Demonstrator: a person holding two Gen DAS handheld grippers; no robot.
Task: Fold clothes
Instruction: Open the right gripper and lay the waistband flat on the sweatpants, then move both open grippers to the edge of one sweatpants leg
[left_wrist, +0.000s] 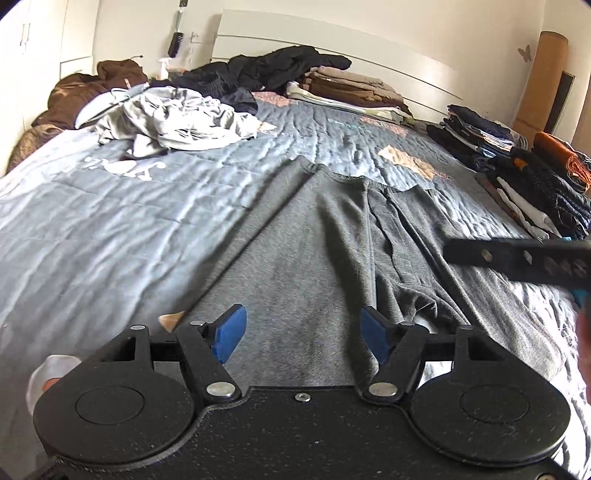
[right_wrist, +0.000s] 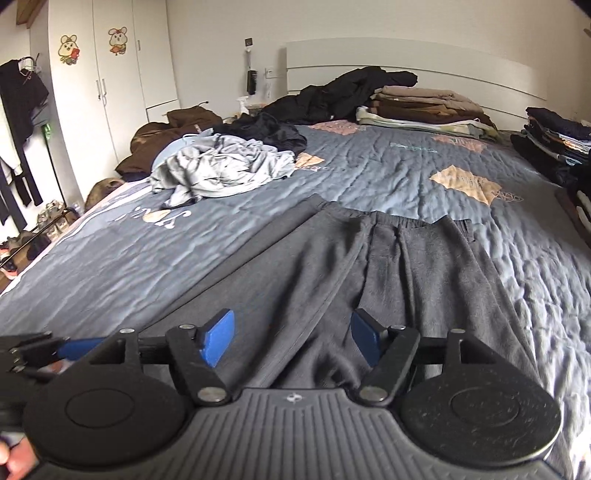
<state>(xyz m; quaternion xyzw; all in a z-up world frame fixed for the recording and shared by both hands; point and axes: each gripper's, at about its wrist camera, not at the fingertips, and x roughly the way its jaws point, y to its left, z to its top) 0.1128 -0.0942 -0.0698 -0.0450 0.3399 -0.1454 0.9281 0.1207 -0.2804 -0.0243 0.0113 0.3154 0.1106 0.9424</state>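
Grey trousers (right_wrist: 369, 273) lie flat beneath both my spread, empty jaws; crumpled clothes (right_wrist: 225, 166) and folded stacks (right_wrist: 421, 107) sit beyond.

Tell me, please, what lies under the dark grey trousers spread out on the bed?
The dark grey trousers lie flat on a blue-grey quilted bedspread, which shows all around them. Whatever lies beneath the fabric itself is covered and cannot be seen.

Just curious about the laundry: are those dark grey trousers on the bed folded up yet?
Not fully: the dark grey trousers lie flat at full length, apparently folded leg over leg.
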